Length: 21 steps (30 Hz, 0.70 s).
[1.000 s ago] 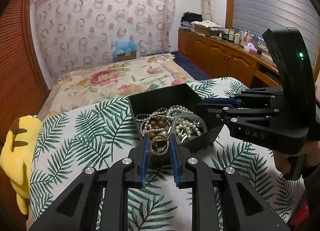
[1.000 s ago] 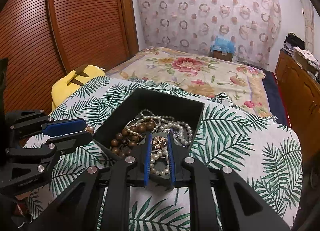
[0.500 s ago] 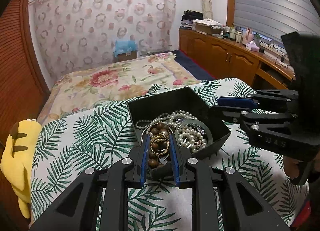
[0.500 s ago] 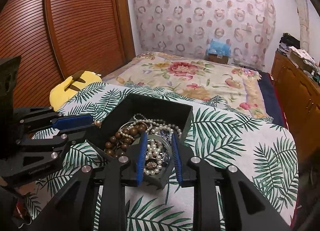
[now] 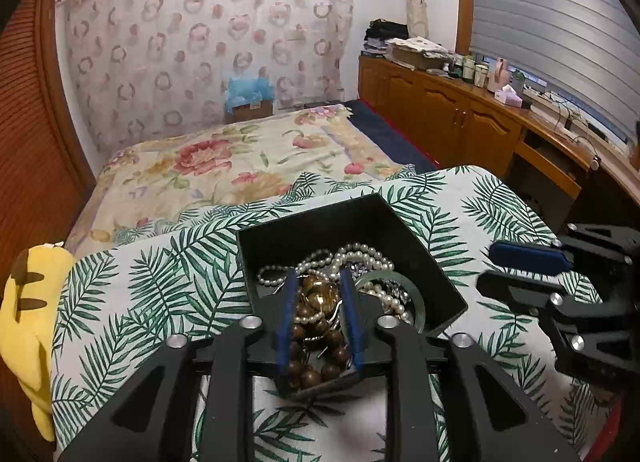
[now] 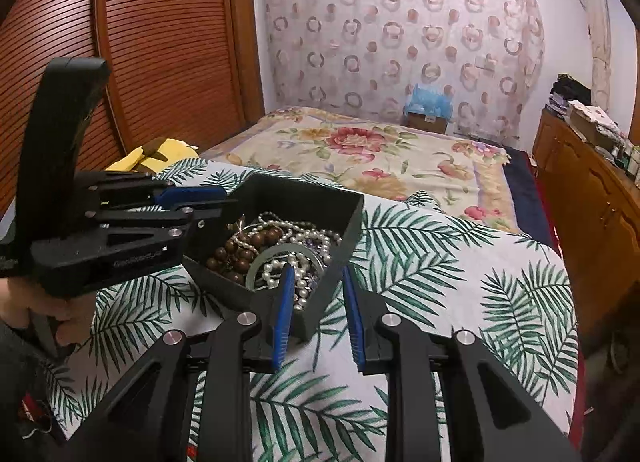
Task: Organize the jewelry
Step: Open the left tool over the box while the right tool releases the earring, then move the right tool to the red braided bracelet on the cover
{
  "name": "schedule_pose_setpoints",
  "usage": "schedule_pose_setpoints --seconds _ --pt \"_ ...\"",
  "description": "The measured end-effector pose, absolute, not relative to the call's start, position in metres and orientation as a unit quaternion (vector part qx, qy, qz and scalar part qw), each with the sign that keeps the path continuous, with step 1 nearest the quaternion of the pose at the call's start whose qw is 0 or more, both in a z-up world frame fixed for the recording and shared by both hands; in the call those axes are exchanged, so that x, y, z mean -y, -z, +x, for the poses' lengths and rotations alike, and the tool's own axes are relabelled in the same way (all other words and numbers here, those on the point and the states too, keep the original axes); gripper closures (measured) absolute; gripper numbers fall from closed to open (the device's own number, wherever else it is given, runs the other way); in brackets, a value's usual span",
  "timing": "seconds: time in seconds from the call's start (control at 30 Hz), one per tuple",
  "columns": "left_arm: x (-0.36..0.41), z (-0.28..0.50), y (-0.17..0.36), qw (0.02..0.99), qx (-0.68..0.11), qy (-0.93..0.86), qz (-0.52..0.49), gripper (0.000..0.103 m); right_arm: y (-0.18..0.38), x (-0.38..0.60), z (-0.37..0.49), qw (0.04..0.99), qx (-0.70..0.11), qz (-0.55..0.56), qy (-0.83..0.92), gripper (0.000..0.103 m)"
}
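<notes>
The gold ring piece (image 5: 320, 294) sits between the blue pads of the left tongs (image 5: 319, 316), over the near-left part of the black tray (image 5: 404, 234). The pads stand close on either side of it, but whether they still pinch it or have just let go cannot be told from the left wrist view. Under it lie the brown wooden beads (image 5: 316, 358), and farther in the white pearl strands (image 5: 352, 258) and a pale green bangle (image 5: 416, 294), all tangled in one heap. The tray rests on the bench under a palm-leaf cloth (image 5: 160, 282).

The step in hand looks like laying the ring piece into the tray. To do it well, the left tongs should part only once the ring rests on the heap, then draw straight back toward the near side, so the pads do not hook a bead strand and drag it over the rim.

The right tongs (image 6: 318, 310) stand apart and hold nothing, one pad just inside the tray's near corner (image 6: 316, 314), the other outside it. From there they could steady the wall if the light tray slides on the cloth. They should keep clear of the pearls beside the inner pad.

A yellow plush (image 5: 28, 310) lies at the bench's left edge, well apart, with the flowered bed (image 5: 224, 158) beyond.
</notes>
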<state>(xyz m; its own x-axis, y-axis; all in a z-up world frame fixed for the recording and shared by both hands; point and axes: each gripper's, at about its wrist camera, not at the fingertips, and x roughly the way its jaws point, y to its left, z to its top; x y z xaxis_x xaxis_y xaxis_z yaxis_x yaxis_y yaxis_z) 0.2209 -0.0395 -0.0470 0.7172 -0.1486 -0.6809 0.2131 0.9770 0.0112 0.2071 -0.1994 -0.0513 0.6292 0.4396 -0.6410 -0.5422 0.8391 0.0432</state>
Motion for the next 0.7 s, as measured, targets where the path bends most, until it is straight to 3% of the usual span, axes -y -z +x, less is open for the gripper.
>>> schedule_pose_setpoints --seconds 0.07,0.33,0.7 --pt "0.041 0.221 0.047 0.926 -0.361 0.097 0.045 0.067 0.052 0.202 0.205 0.899 -0.333 -0.078 -0.273 0.076" --pt "0.040 0.192 0.047 0.928 -0.355 0.101 0.047 0.061 0.053 0.211 0.189 0.901 -0.329 -0.068 -0.275 0.076" --pt "0.025 0.143 0.058 0.925 -0.360 0.108 0.048 0.061 0.052 0.211 0.165 0.901 -0.322 -0.077 -0.282 0.076"
